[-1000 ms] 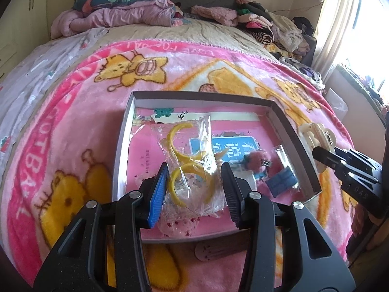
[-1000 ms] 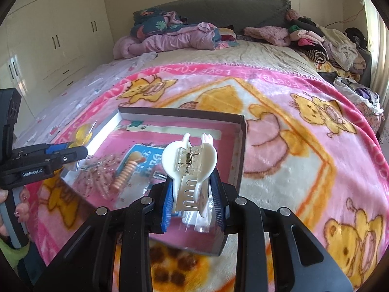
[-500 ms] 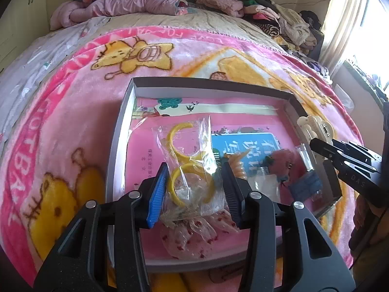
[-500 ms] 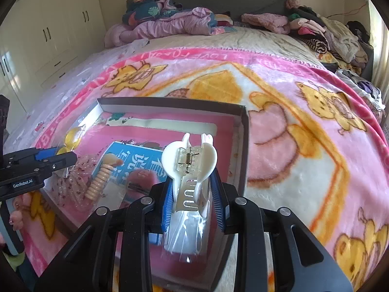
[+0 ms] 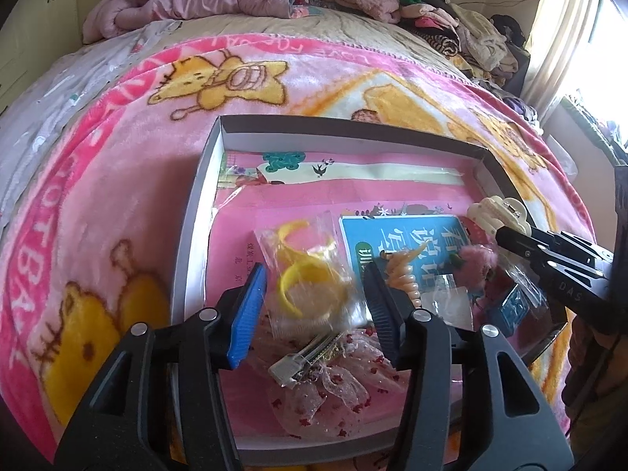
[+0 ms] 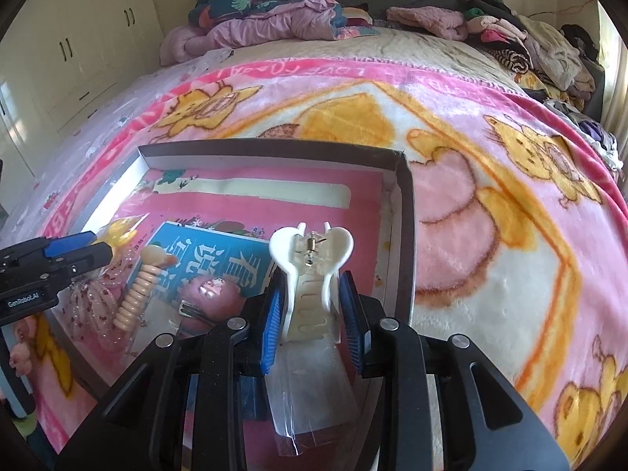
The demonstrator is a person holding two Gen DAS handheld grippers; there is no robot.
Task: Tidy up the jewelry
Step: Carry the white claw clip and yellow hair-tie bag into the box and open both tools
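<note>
A shallow rectangular cardboard box [image 5: 196,212] with grey walls is lying on a pink cartoon-printed fleece blanket [image 5: 98,196] on a bed, and everything here is being placed relative to that box. Inside it, a pink printed sheet with a blue Chinese-lettered booklet [image 5: 396,247] is covering the floor; near its left wall a clear plastic bag of yellow hoops [image 5: 310,286] is lying, blurred as if just let go, with a sheer ribbon bow on a metal clip [image 5: 325,373] toward the near wall. A beige ribbed spiral hair piece [image 6: 137,294], a pink fluffy clip [image 6: 212,294] and a small blue packet [image 5: 510,306] are sitting toward the box's near right corner. The left gripper [image 5: 314,302] is hovering over the bag, its jaws having just been opening; they are standing moderately apart with the bag between them, and the pads appear clear of the plastic, though the blur is making that uncertain. The right gripper [image 6: 314,314] is clamping narrowly on a cream plastic claw hair clip [image 6: 310,274], which is hanging over the box's right side, just inside the right wall. Its long axis is running along the fingers, the hinge and spring pointing away toward the box's far wall, the teeth toward the camera. Compared with a second ago, the claw clip is sitting further in over the box, and the left jaws are standing wider.
</note>
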